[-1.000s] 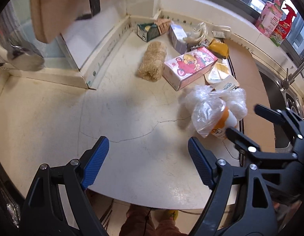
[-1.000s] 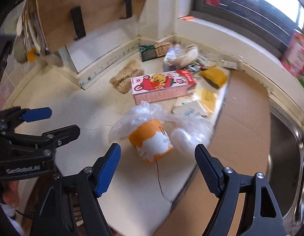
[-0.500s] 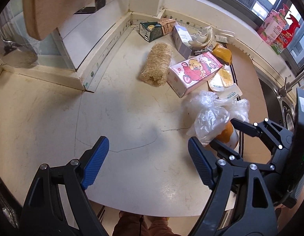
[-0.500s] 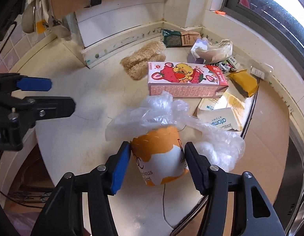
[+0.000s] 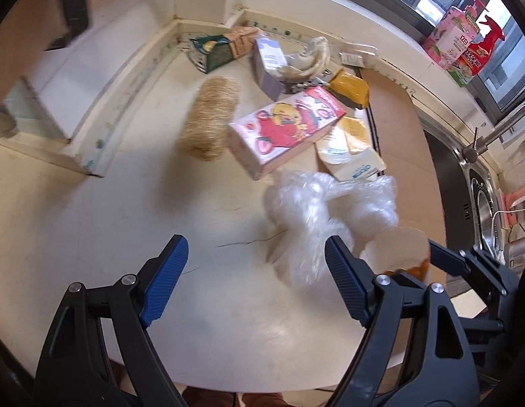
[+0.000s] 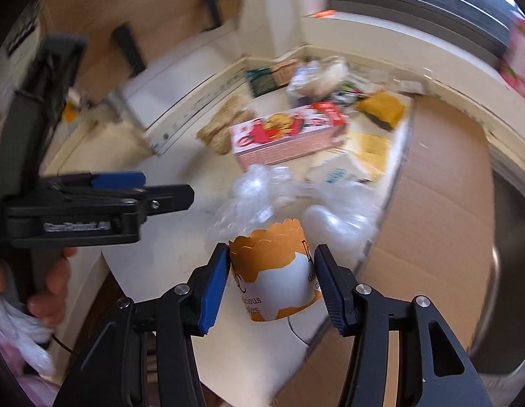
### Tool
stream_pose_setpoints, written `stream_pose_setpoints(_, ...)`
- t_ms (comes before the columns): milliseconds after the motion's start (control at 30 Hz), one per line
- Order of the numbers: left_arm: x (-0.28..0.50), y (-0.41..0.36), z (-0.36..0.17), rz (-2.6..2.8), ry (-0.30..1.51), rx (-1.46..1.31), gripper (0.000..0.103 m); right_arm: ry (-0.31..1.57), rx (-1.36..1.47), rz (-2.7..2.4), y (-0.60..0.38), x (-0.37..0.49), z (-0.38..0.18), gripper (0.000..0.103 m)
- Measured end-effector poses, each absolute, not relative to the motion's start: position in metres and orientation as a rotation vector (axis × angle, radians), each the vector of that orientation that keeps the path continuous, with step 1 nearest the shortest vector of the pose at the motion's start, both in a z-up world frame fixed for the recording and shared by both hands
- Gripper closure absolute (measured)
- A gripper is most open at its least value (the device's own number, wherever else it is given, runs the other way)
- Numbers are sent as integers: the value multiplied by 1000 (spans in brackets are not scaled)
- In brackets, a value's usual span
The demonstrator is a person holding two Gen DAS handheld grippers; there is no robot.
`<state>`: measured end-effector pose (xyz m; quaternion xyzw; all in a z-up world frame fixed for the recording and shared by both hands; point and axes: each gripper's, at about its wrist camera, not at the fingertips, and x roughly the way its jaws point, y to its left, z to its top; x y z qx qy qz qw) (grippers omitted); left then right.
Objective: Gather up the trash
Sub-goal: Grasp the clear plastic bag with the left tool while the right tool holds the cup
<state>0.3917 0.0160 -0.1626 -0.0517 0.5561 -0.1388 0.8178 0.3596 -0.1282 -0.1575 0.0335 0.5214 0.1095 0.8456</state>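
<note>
An orange-and-white paper cup (image 6: 276, 281) sits between the blue pads of my right gripper (image 6: 272, 251). The jaws are closing and both pads touch its sides. A crumpled clear plastic bag (image 6: 262, 186) clings to the cup's far side. In the left wrist view the cup (image 5: 401, 247) shows at the right, behind the bag (image 5: 306, 210), with the right gripper's fingers (image 5: 445, 257) around it. My left gripper (image 5: 255, 242) hangs open over the bare counter (image 5: 127, 203), left of the bag, with nothing between its jaws.
More trash lies further back: a pink cartoon carton (image 5: 286, 129), a straw-coloured scrubber (image 5: 211, 118), flattened yellow cartons (image 5: 350, 149) and small boxes in the corner (image 5: 221, 47). Cardboard (image 5: 398, 129) covers the counter's right side beside a steel sink (image 5: 479, 203). Bottles (image 5: 459, 40) stand on the windowsill.
My right gripper came down around the paper cup and its jaws narrowed until the pads met its sides. My left gripper shifted toward the bag and the trash pile, still open.
</note>
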Motion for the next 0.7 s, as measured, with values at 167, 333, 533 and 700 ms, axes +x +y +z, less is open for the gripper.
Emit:
stream_pose_setpoints(167, 404, -9, -173, -319, 1216, -126, 22, 1083, 175, 153, -162, 346, -153, 52)
stream_pose_setpoints(333, 412, -30, -190, -306, 1237, -84, 23, 1087, 248, 99, -187, 331, -158, 52)
stream_pose_setpoints(533, 411, -44, -206, -324, 1268, -63, 62, 1084, 292, 66, -206, 316, -164, 52)
stream_pose_setpoints(700, 405, -46, -205, -312, 1253, -62, 74, 1079, 297, 53, -213, 305, -161, 52)
